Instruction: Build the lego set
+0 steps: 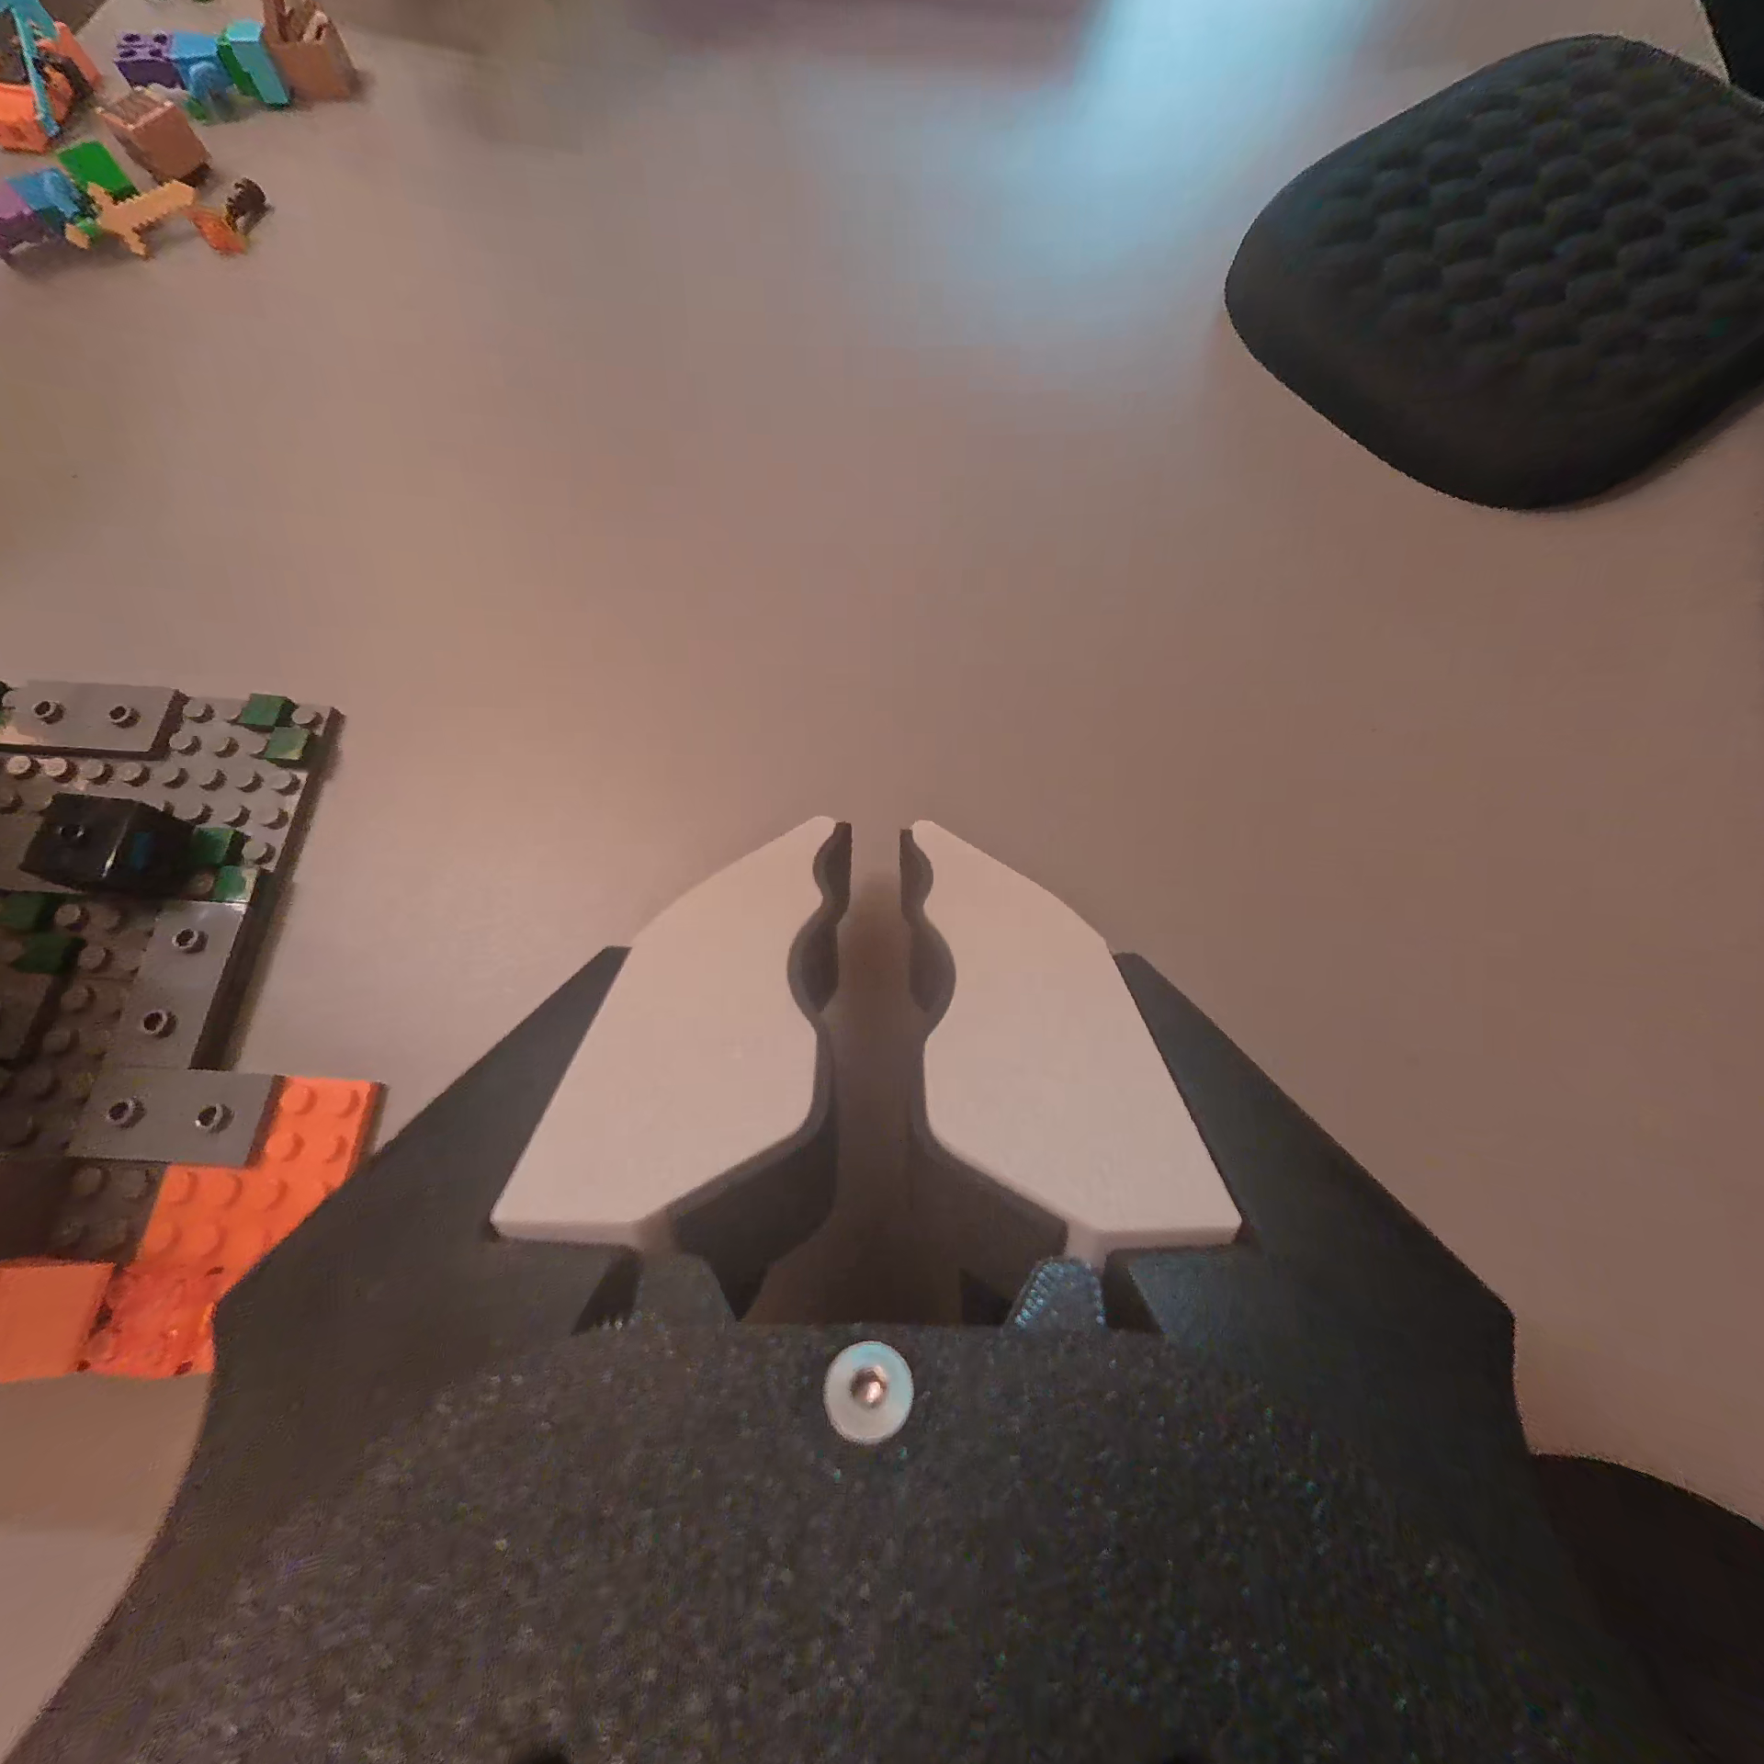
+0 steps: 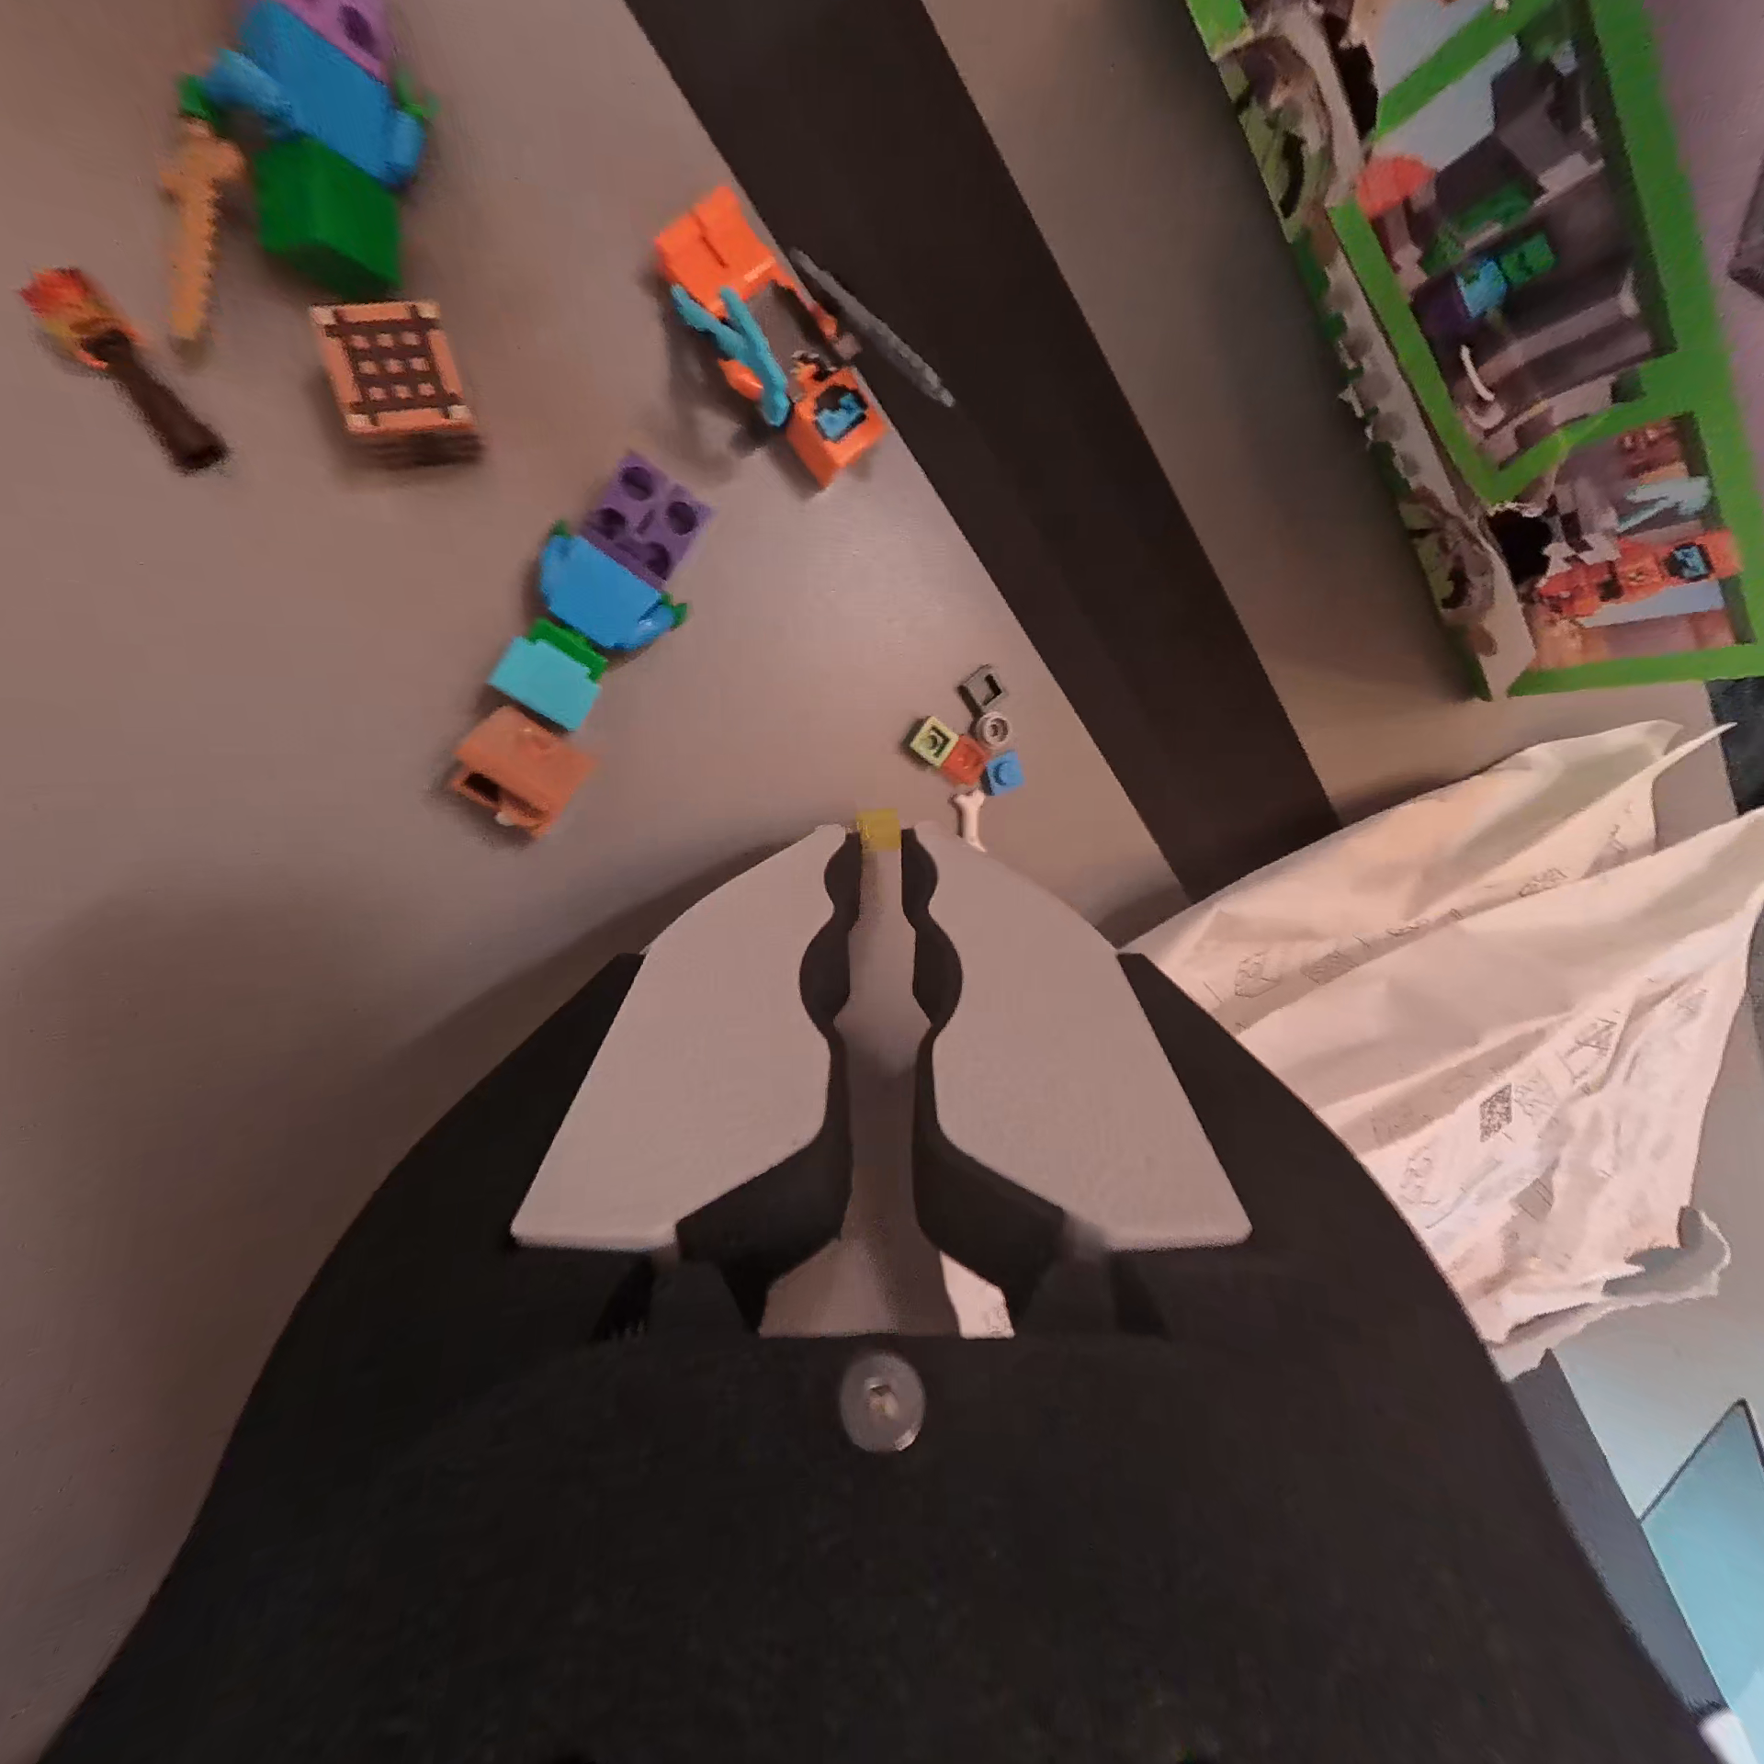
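Two views: left gripper hangs slightly parted and empty over the bare beige worktop, grey studded baseplate to its left. Right gripper pinches a small yellow square brick at its tips; keep the squeeze steady.

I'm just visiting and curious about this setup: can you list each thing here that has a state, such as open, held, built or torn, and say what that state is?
Left hand-held gripper: slightly open, nothing between its fingers, over bare table.
Right hand-held gripper: closed on a small yellow piece at its fingertips.
Brick baseplate: partly built, lying flat.
Toy figure: lying down.
Green box: torn open.
White paper bag: crumpled, torn.
Small loose pieces: clustered together, unassembled.
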Tool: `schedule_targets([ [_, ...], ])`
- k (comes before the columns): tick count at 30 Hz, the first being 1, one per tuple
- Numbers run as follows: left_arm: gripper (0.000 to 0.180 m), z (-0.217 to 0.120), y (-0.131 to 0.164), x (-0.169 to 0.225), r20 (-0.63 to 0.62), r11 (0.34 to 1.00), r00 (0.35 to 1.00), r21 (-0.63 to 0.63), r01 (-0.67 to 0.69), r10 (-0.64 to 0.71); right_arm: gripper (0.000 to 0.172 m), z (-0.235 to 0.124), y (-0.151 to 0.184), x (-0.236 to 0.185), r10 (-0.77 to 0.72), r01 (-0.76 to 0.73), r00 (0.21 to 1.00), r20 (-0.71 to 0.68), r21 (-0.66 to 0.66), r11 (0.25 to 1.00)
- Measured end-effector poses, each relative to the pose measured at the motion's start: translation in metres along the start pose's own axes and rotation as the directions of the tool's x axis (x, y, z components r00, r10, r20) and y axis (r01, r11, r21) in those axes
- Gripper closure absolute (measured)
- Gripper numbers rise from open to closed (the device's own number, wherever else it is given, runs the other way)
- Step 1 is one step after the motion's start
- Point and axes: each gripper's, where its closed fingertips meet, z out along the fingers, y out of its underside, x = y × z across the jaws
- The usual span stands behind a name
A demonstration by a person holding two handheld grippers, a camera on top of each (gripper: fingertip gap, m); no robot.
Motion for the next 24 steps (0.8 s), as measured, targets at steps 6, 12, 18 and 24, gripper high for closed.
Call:
schedule_targets([
  [6,0.171,0.0,0.001,0.0,-0.003,1.0,1.0,0.0,0.004,-0.004,0.161,0.008,0.0,0.011,0.034,-0.034,0.999,-0.038,0.008,0.999],
  [12,0.171,0.001,0.001,0.0,-0.004,1.0,1.0,-0.003,0.001,-0.001,0.155,-0.02,-0.02,0.012,0.118,-0.103,0.991,-0.071,0.184,0.977],
  [18,0.171,0.001,-0.001,0.002,-0.001,1.0,1.0,0.0,-0.011,0.011,0.154,-0.065,-0.041,-0.017,0.195,-0.179,0.981,-0.004,0.381,0.907],
  [24,0.174,-0.002,-0.013,-0.001,0.035,0.998,0.999,0.055,-0.032,0.03,0.155,-0.106,-0.064,-0.085,0.249,-0.28,0.959,0.133,0.572,0.771],
])
